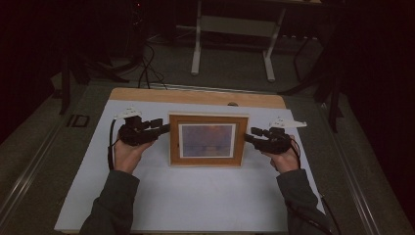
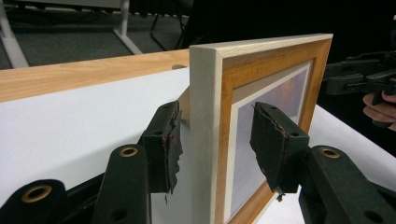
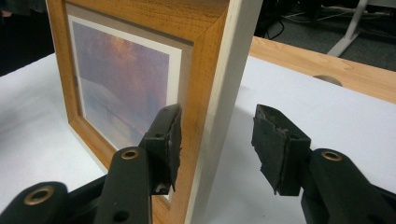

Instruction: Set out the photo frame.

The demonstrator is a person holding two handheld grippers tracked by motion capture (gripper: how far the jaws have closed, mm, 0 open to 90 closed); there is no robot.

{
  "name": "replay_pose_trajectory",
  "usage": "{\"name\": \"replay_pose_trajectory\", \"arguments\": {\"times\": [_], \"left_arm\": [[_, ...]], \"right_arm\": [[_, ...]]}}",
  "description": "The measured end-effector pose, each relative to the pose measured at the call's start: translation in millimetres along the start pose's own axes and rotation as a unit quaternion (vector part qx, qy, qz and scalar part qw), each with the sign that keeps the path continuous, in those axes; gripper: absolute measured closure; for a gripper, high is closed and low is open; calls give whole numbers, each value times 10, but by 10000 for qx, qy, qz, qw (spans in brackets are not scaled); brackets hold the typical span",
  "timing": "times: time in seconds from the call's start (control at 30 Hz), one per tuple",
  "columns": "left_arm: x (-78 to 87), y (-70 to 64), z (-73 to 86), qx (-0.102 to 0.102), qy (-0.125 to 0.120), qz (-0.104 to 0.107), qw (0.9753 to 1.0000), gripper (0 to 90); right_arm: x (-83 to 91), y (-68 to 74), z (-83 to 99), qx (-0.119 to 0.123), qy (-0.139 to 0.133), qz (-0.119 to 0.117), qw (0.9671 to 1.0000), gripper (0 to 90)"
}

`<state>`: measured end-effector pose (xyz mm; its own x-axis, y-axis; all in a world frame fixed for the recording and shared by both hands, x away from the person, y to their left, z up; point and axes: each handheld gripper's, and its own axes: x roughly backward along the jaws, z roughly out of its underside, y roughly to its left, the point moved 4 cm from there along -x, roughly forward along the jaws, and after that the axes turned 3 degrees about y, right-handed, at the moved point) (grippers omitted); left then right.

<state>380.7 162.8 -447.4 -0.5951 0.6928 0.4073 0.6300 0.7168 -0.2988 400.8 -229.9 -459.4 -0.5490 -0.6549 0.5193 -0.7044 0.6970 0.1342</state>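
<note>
A wooden picture frame with a purple-orange print stands upright on the white table surface, facing the person. My left gripper is at the frame's left side. In the left gripper view its jaws straddle the frame's pale edge with a gap on each side, so it is open. My right gripper is at the frame's right side, also open around that edge. One pad is close against the front of the frame, and the other pad stands well clear behind it.
A light wooden strip with a round hole runs along the table's far edge. Beyond it are white desk legs and cables on a dark floor. The right gripper appears far off in the left gripper view.
</note>
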Motion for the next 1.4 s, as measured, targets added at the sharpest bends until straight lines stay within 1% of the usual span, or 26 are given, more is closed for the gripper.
{"name": "replay_pose_trajectory", "arguments": {"times": [0.1,0.37,0.47,0.63,0.83,1.0,1.1,1.2,1.27,1.3,1.33,1.4], "left_arm": [[47,3,1,-17,25,-35,10000,533],[200,-24,1,-45,-54,-91,9999,535],[236,-49,17,-153,6,-173,9997,535],[290,-92,59,-284,34,-237,9993,536],[329,-98,177,-361,153,-358,9986,536],[353,-72,306,-322,184,-474,9982,536],[347,-51,395,-343,303,-575,9973,536],[335,-38,477,-318,357,-619,9969,536],[323,-32,541,-350,453,-677,9961,535],[315,-27,586,-378,503,-762,9951,535],[309,-21,628,-417,588,-830,9939,535],[287,-6,714,-494,763,-995,9909,535]], "right_arm": [[38,-2,-3,11,-13,5,10000,515],[137,-49,22,-49,-33,73,10000,515],[155,-73,48,-79,-15,90,9999,515],[183,-106,102,-130,-11,114,9999,515],[220,-141,205,-204,39,134,9997,515],[230,-172,314,-301,99,160,9994,516],[221,-181,379,-354,148,152,9991,516],[203,-188,449,-404,201,156,9989,516],[182,-191,503,-374,277,220,9987,516],[172,-192,533,-372,316,236,9985,516],[160,-192,568,-380,350,251,9983,516],[141,-203,630,-333,437,366,9978,516]]}}
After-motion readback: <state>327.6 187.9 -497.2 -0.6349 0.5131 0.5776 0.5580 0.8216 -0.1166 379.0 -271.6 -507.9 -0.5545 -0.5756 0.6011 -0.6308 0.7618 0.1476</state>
